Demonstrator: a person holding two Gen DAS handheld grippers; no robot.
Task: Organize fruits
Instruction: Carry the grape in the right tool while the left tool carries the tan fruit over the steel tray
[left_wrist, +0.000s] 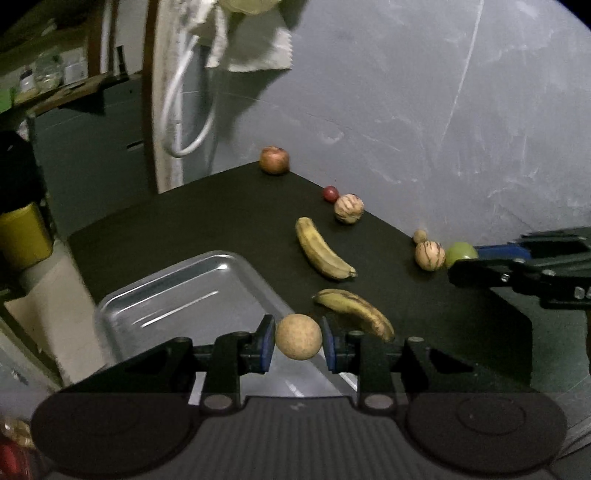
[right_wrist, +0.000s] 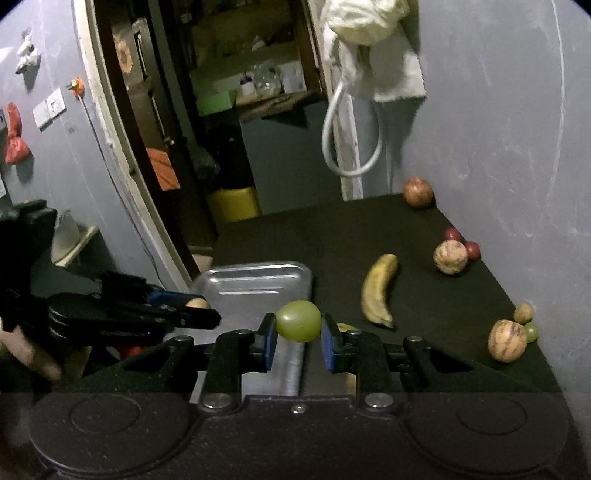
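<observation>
Nearest the left wrist camera, the left tongs (left_wrist: 298, 341) are clenched on a round tan fruit (left_wrist: 298, 336), blue pads pressed to either side of it. The fruit hangs at the near right corner of the metal tray (left_wrist: 177, 295), which lies unfilled on the near left part of the dark counter (left_wrist: 207, 214).

The right tongs (right_wrist: 298, 341) grasp a green fruit (right_wrist: 298, 320) in the same manner, at the near right edge of the tray in the right wrist view.

Loose on the counter:
- one banana (left_wrist: 323, 249) at mid-counter;
- a second banana (left_wrist: 356, 312) just right of the left tongs;
- two striped pale fruits, one far (left_wrist: 348, 208) and one at the right (left_wrist: 429, 255);
- a small red fruit (left_wrist: 331, 193) beside the far striped one;
- a reddish apple-like fruit (left_wrist: 274, 159) at the far corner;
- a small tan fruit (left_wrist: 420, 236) by the right edge.

Judgement: both fruits appear bound for the tray.

Risks:
- Both are round and smooth, held only at two small contact areas, so a tilt or early release could let either roll off.
- A fruit dropped at the tray rim rather than over the basin may bounce onto the counter or over its near edge.
- Both tongs work close to the same corner and could collide.
- The near banana lies close enough to be knocked.
</observation>
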